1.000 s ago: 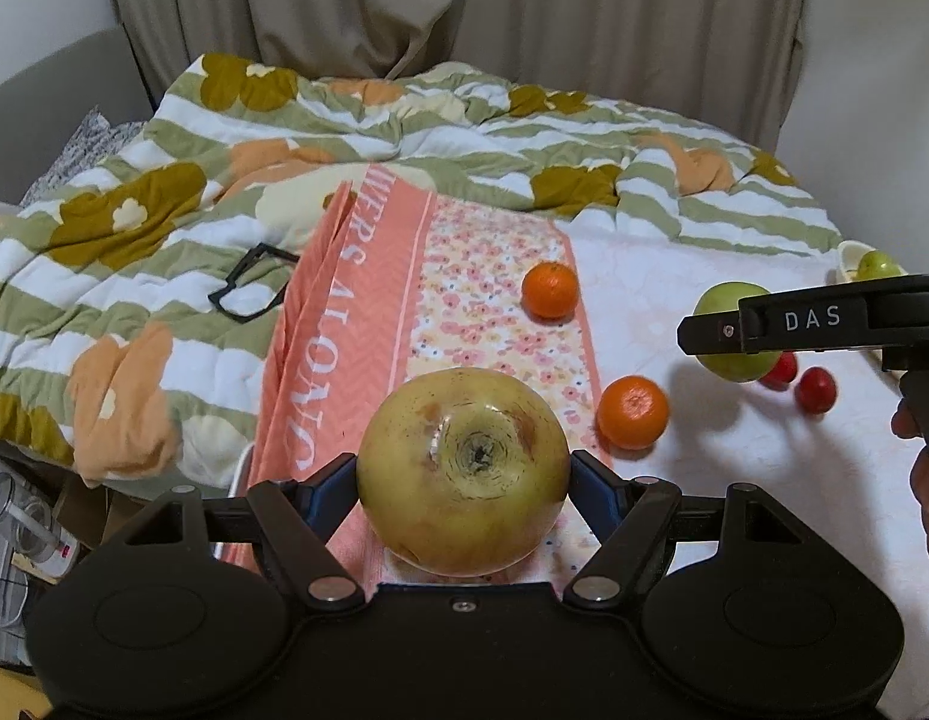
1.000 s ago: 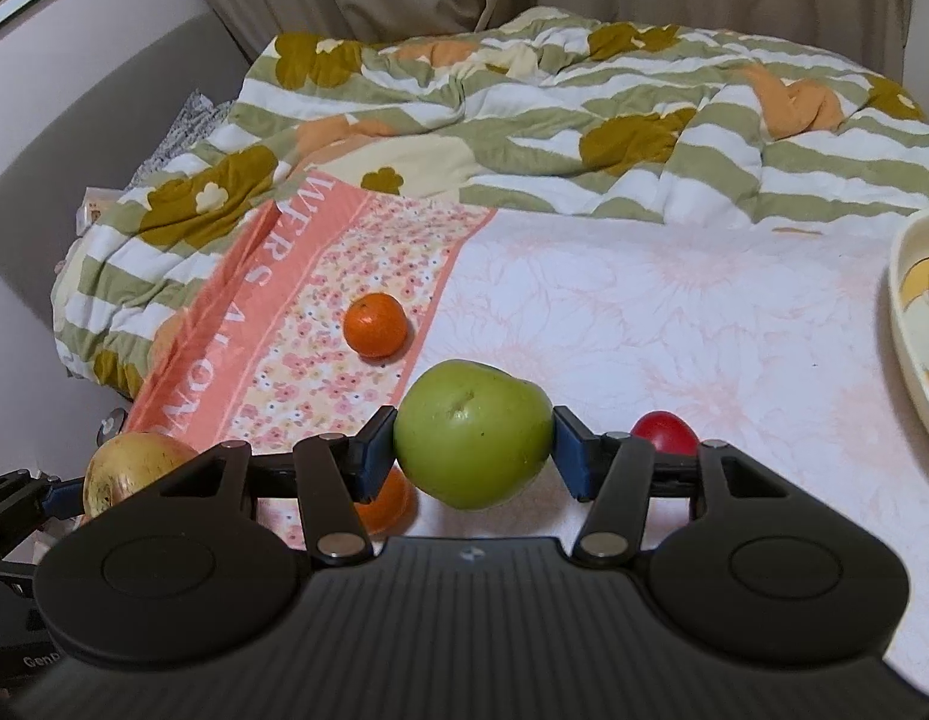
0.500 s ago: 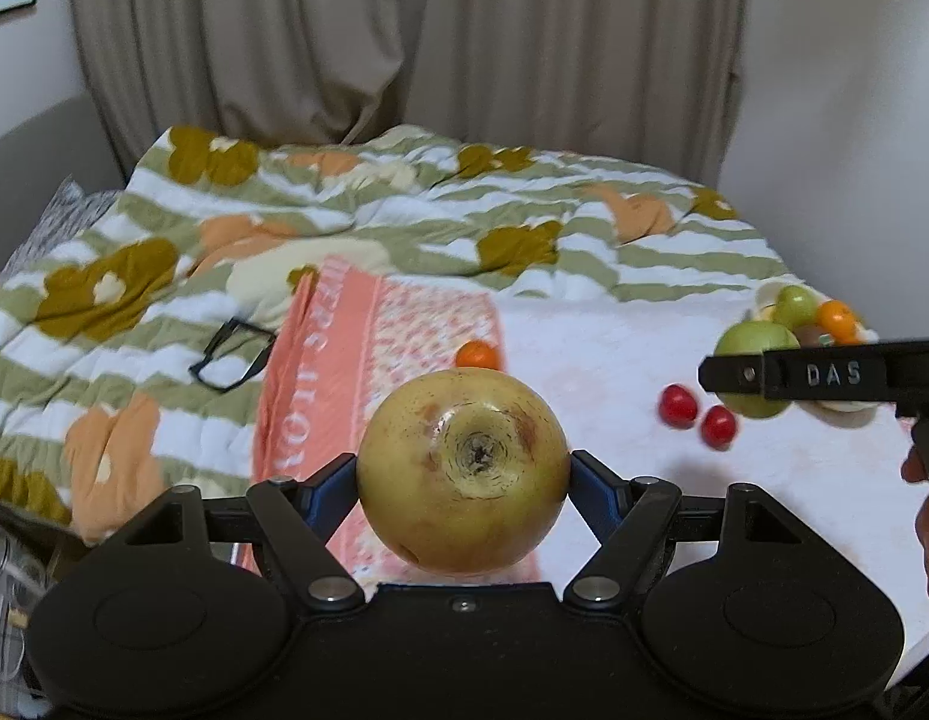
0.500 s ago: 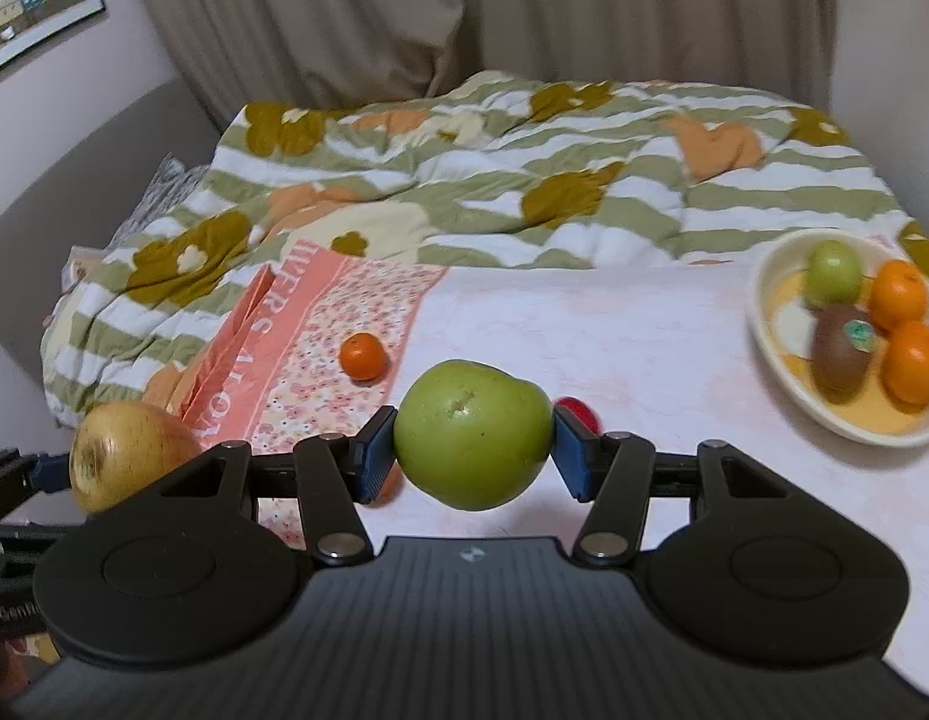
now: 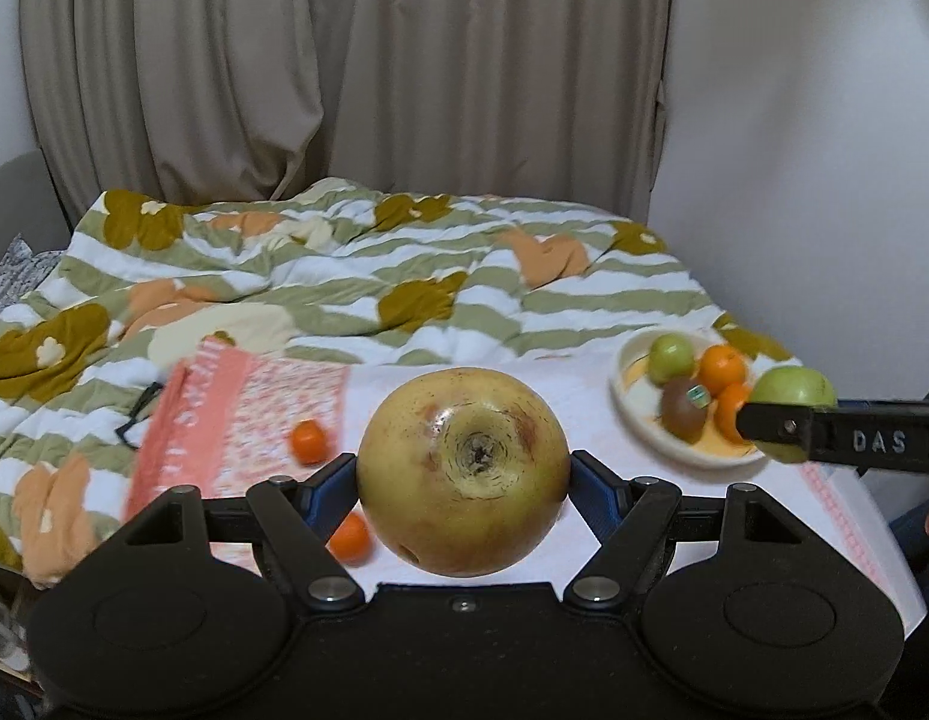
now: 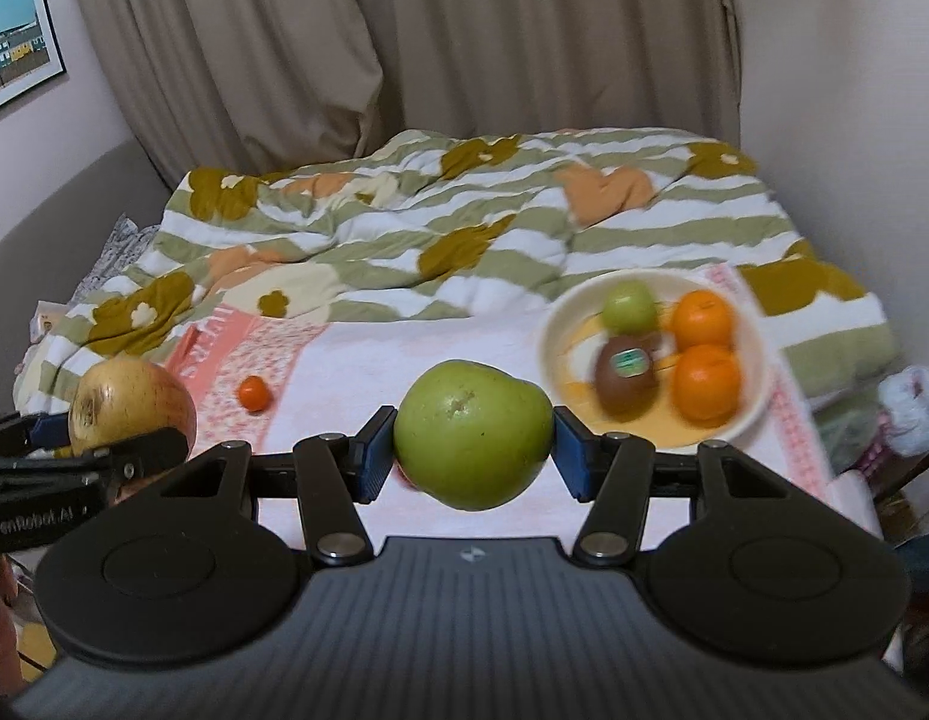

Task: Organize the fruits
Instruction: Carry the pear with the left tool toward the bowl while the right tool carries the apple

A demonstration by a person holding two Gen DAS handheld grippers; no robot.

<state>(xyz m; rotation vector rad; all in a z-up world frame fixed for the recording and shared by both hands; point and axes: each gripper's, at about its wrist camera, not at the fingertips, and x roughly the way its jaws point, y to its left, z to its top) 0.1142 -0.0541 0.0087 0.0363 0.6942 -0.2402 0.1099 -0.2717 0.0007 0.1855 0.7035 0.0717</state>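
Right wrist view: right tool (image 6: 473,441) clamps a green apple (image 6: 473,435); bowl (image 6: 551,330) ahead and right, already holding small green fruit, kiwi, two oranges. Left wrist view: left tool (image 5: 462,477) clamps a yellow-brown apple (image 5: 462,471), bowl well ahead-right. My call: carry over bowl's free near side, lower before releasing, one tool at a time. Tangerines (image 5: 309,441) on bed remain.

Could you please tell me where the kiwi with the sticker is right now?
The kiwi lies in the cream bowl on the right of the bed, just below a small green apple and left of two oranges.
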